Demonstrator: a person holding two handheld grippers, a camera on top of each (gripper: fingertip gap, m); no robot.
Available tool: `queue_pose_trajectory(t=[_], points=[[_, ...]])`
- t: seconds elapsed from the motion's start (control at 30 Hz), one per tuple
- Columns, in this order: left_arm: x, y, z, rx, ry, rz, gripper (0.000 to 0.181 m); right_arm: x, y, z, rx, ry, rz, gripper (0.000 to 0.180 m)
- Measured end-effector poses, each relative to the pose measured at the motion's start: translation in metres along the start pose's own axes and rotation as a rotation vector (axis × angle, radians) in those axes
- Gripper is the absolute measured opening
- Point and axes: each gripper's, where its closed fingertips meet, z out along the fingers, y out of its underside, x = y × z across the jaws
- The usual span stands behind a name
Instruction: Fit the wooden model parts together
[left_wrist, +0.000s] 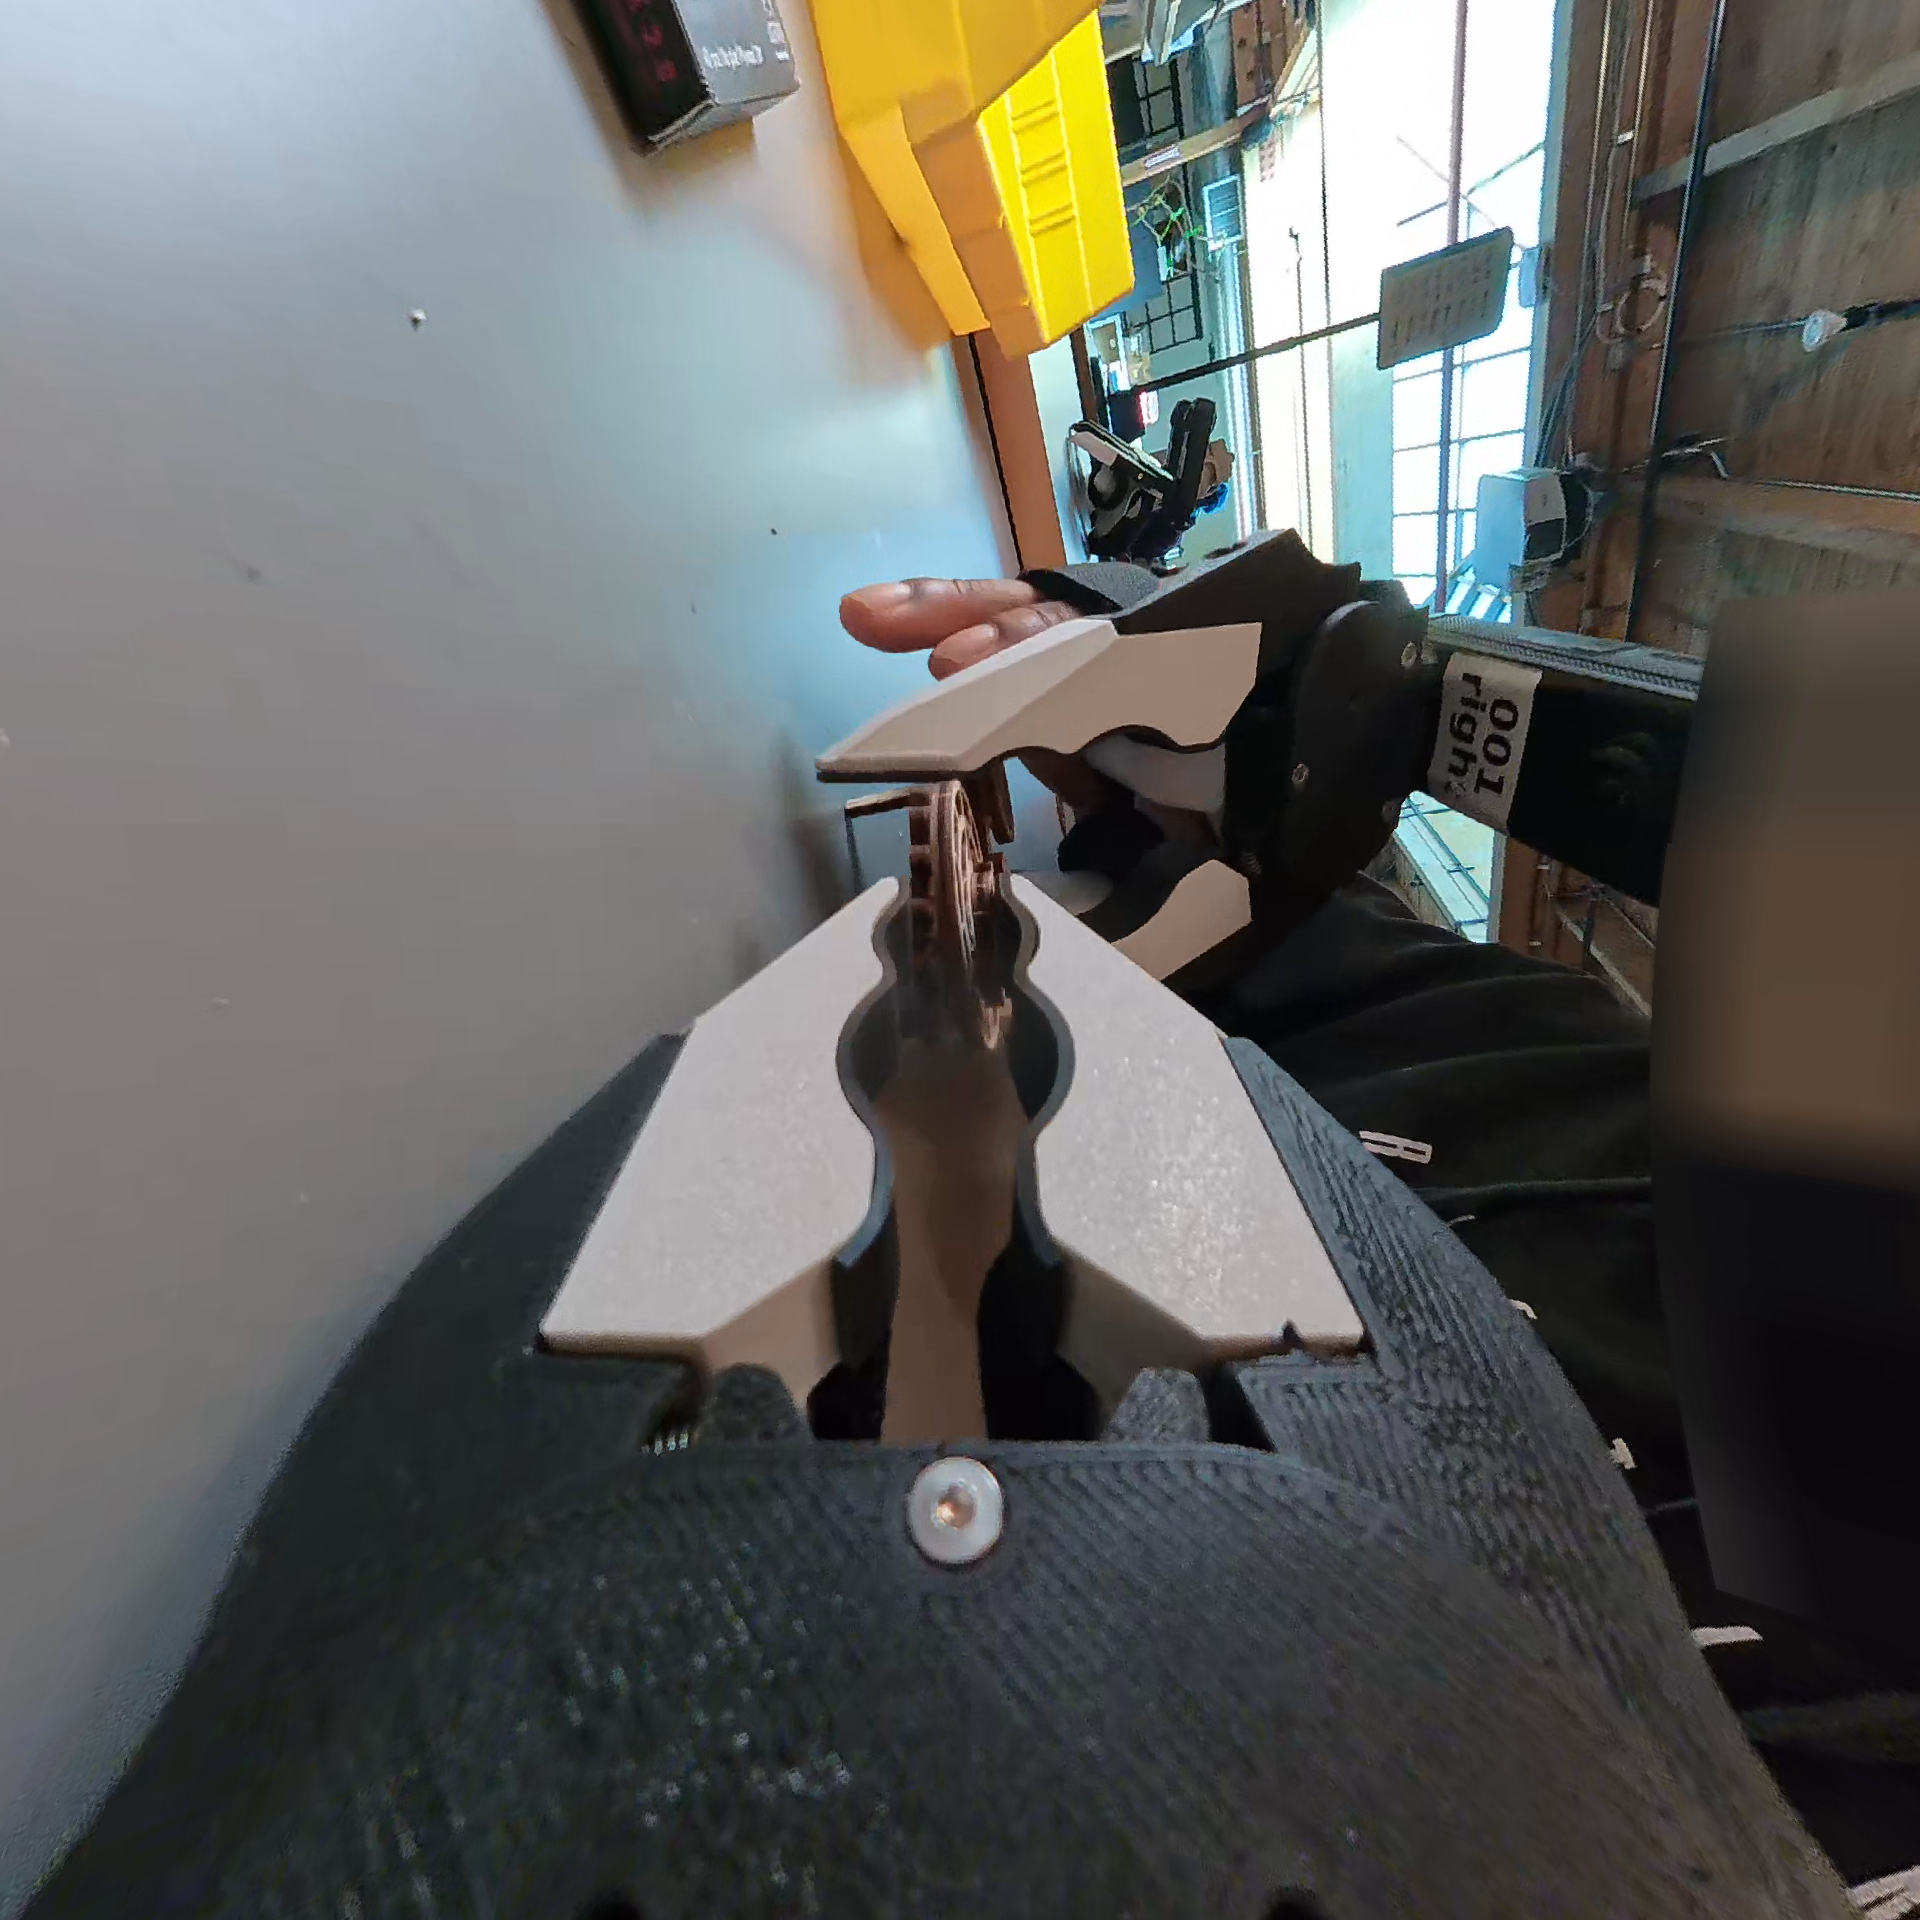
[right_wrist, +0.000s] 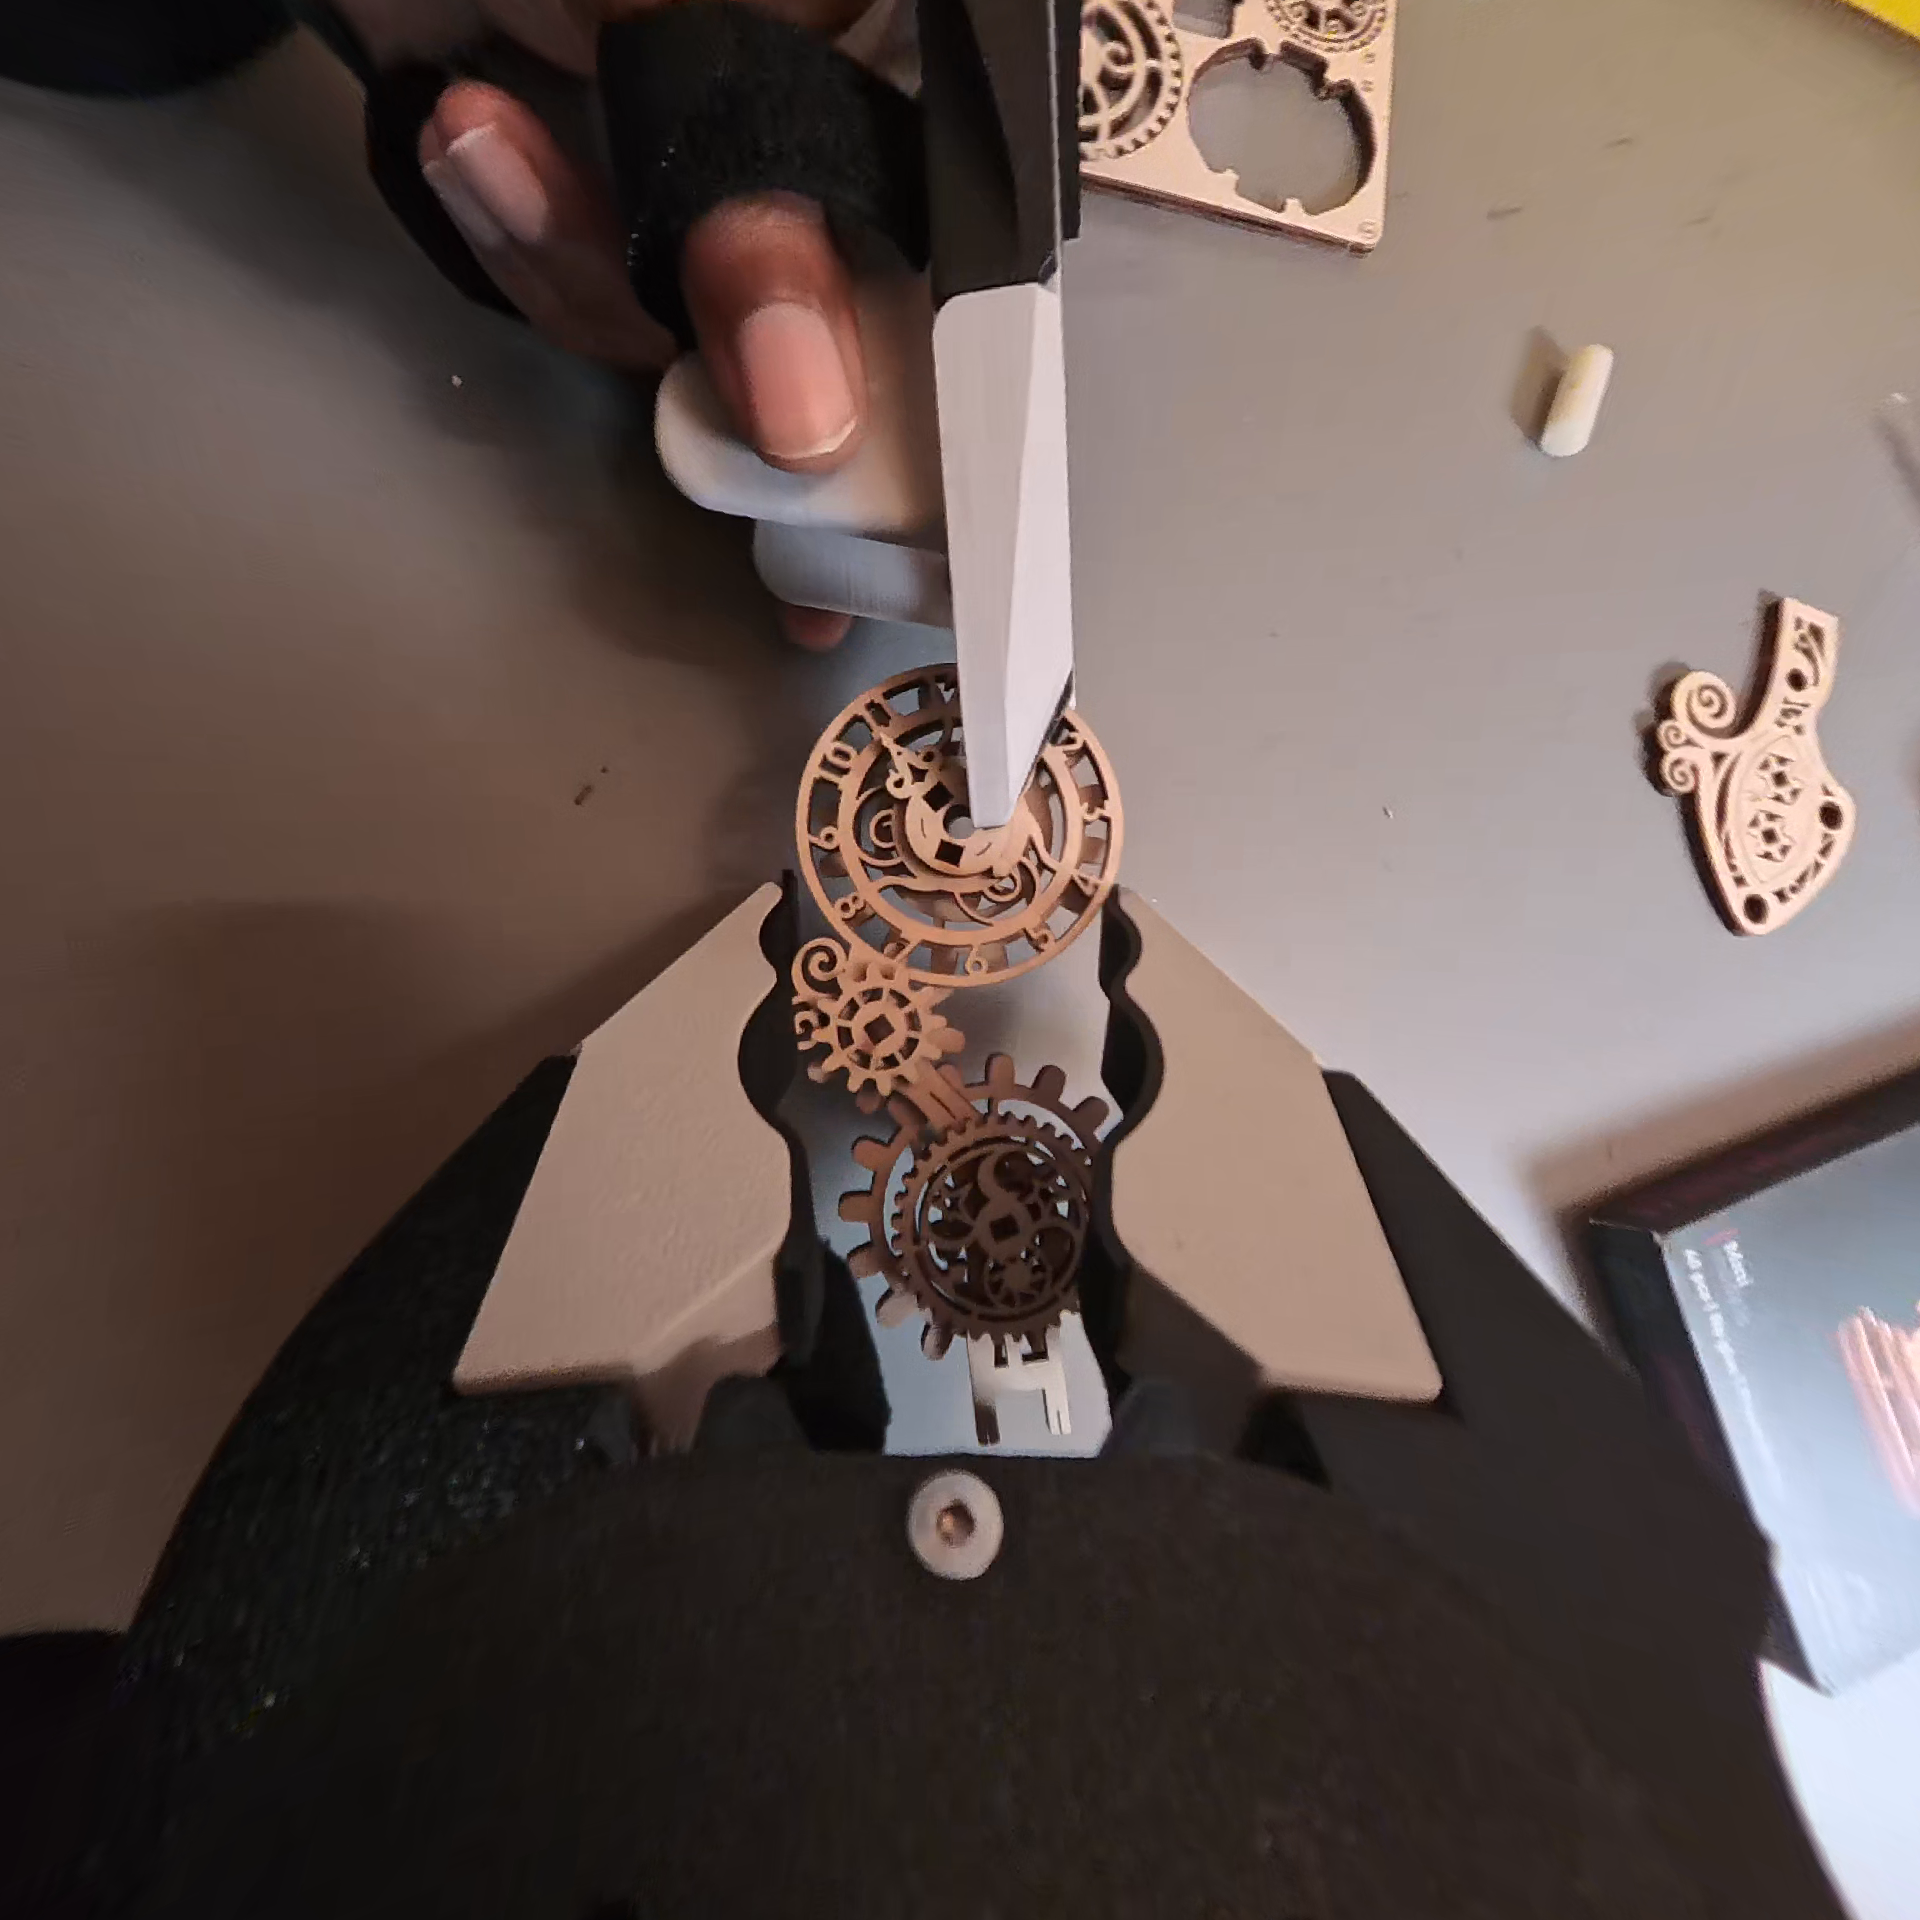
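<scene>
The wooden clock-and-gears piece (right_wrist: 961, 1049) is a flat fretwork strip: a clock dial at one end, a small cog in the middle, a larger cogwheel and a forked tab at the other. In the right wrist view its long axis runs straight along the right gripper (right_wrist: 951, 894), between that gripper's fingers; these stand fairly narrow, flanking the piece at its edges, but whether they actually pinch it I cannot tell. The left gripper (right_wrist: 992, 816) reaches in from the far side, edge-on, its tip at the dial's centre hole, so the two tools meet nearly head-on over the grey table (right_wrist: 312, 727). Its own camera shows that left gripper (left_wrist: 951, 894) nearly closed on the thin edge of the same piece (left_wrist: 961, 894), apparently clamping the dial from both faces, with the right gripper (left_wrist: 997, 821) crossing just beyond. So the left one seems to have the firmer hold and the dial end lies nearest it. Only the right wrist view reveals the fretwork face and the loose parts lying well apart: a scroll-cut wooden part (right_wrist: 1756, 769), the punched-out parts sheet (right_wrist: 1236, 114), a small white peg (right_wrist: 1574, 400) and a dark box (right_wrist: 1787, 1423). The left view gives only the edge-on profile, plus yellow bins (left_wrist: 997, 156) at the table's far end
</scene>
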Motion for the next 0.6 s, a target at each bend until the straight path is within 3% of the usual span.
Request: queue_pose_trajectory(t=[0.6], points=[[-0.008,-0.004,-0.011,-0.044,-0.159,0.231,0.033,-0.005,0.004,-0.002,-0.054,-0.109,0.033,0.053]])
